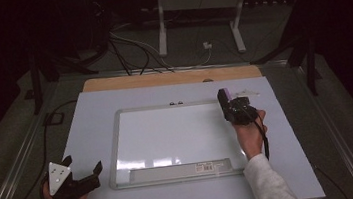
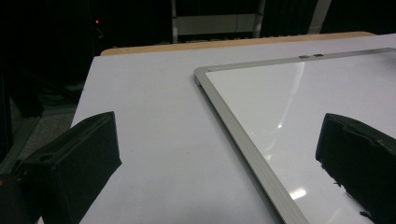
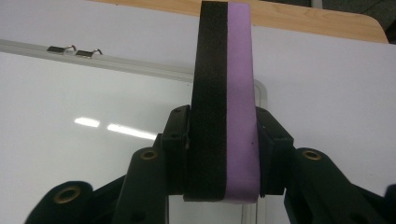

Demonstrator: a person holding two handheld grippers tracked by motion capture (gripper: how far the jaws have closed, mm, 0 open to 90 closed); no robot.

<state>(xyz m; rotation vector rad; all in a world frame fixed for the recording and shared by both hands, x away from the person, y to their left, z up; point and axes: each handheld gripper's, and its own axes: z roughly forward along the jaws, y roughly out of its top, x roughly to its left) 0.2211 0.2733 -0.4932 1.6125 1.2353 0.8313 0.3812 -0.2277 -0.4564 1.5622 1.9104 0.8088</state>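
A whiteboard [image 1: 168,130] with a silver frame lies flat in the middle of the pale table; its surface is blank. My right gripper [image 1: 226,105] hovers over the board's far right corner, shut on an eraser [image 3: 226,93] with a black felt side and a purple foam side, held upright on edge between the pads. My left gripper [image 1: 82,164] rests at the table's near left corner, open and holding nothing. In the left gripper view its gripper [image 2: 224,154] spans the whiteboard's left frame [image 2: 238,135].
A wooden strip [image 1: 172,77] runs along the table's far edge. Two small metal hangers [image 3: 74,50] sit on the board's far frame. A grey tray with a label [image 1: 180,169] lies along the board's near edge. Cables and a stand's white legs [image 1: 162,35] are on the floor beyond.
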